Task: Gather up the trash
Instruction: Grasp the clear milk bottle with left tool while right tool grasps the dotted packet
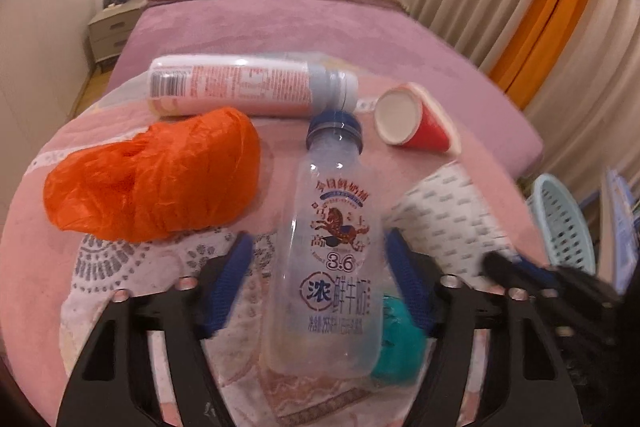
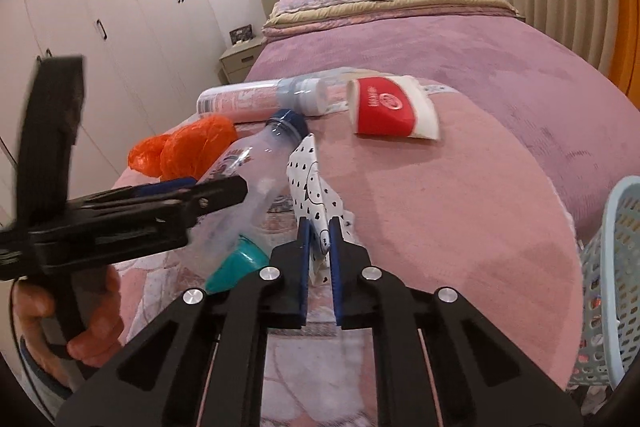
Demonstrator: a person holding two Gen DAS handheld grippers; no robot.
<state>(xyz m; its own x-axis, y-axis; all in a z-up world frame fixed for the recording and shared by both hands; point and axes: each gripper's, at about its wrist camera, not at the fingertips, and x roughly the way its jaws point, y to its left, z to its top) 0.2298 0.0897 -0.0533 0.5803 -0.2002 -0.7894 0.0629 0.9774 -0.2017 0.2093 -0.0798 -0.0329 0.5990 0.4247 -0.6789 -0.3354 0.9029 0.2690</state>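
The left hand-held gripper [image 1: 316, 259] is spread wide, its blue-padded fingers [image 1: 230, 279] on either side of a clear plastic milk bottle [image 1: 328, 259] with gaps showing on both sides, so it straddles the bottle without pinching it. The right hand-held gripper [image 2: 320, 247] is clamped on a white carton with small black marks [image 2: 314, 183], which stands up between its narrowly set blue pads.

Taking the milk bottle as landmark: it lies on a pink blanket [image 2: 440, 219] at the foot of the bed [image 2: 460, 39], blue cap pointing toward the headboard. Its label shows a red horse, "3.6" and Chinese characters including "浓" and "鲜牛奶". Just left of it sits a crumpled orange plastic bag [image 1: 160, 175]. Beyond its cap lies a white spray can [image 1: 248, 87] on its side, with a barcode and small red print too blurred to read. To the right of the cap lies a tipped red-and-white paper cup [image 1: 412, 123]. A teal object [image 1: 396, 343] touches the bottle's base.

Only the right wrist view shows the person's left hand [image 2: 76, 323] on the gripper handle, the white logo on the cup's red band, a wardrobe [image 2: 100, 7], and the left gripper from the side. A pale blue perforated basket [image 2: 612, 279] stands off the bed's right edge, well apart from the bottle.
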